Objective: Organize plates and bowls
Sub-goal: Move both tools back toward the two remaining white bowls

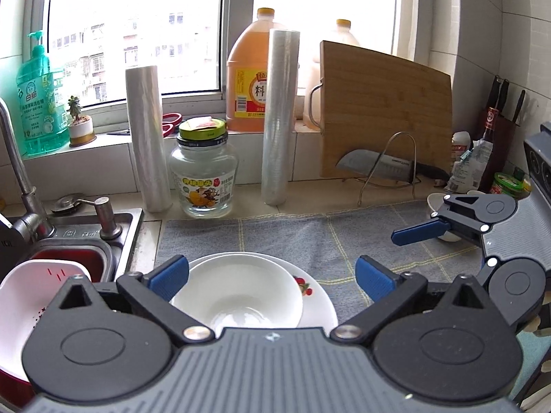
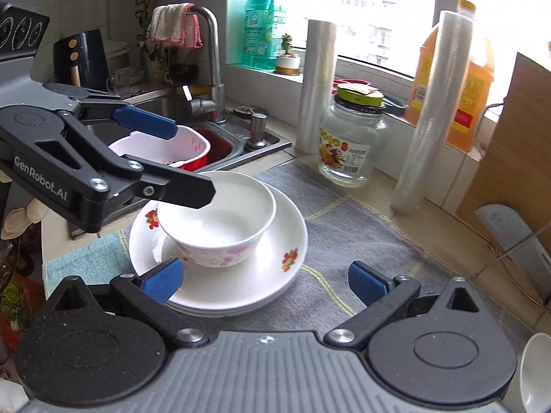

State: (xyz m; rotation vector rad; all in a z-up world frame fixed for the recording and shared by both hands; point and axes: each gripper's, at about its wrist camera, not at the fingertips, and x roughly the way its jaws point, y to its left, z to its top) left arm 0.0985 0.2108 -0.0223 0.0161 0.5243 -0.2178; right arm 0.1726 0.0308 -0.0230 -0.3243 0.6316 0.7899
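- While a bowl (image 2: 220, 220) already sits inside the top plate (image 2: 241, 275) of a small stack on the cloth (image 2: 344, 241), the sorting looks partly done, not finished.
- In the right wrist view the stack lies just ahead of the right gripper (image 2: 265, 280) and a little to its left; its jaws stand wide and hold nothing.
- The left gripper (image 1: 272, 275) hangs over the near side of the same stack, with the bowl straight ahead between its spread fingers; it too is wide and empty, touching neither dish as far as I can tell.
- Both grippers being free of the stack, I judge this placement complete.
- Left to do: another white bowl (image 1: 444, 206) rests far to the right of the left gripper, partly hidden behind the right gripper's fingers, and a white rim (image 2: 535, 371) shows at the right gripper's lower right, likely the same dish.
- A basket (image 2: 165, 151) in the sink (image 2: 268, 141), ahead and left of the right gripper, appears empty, though its inside is only partly visible.
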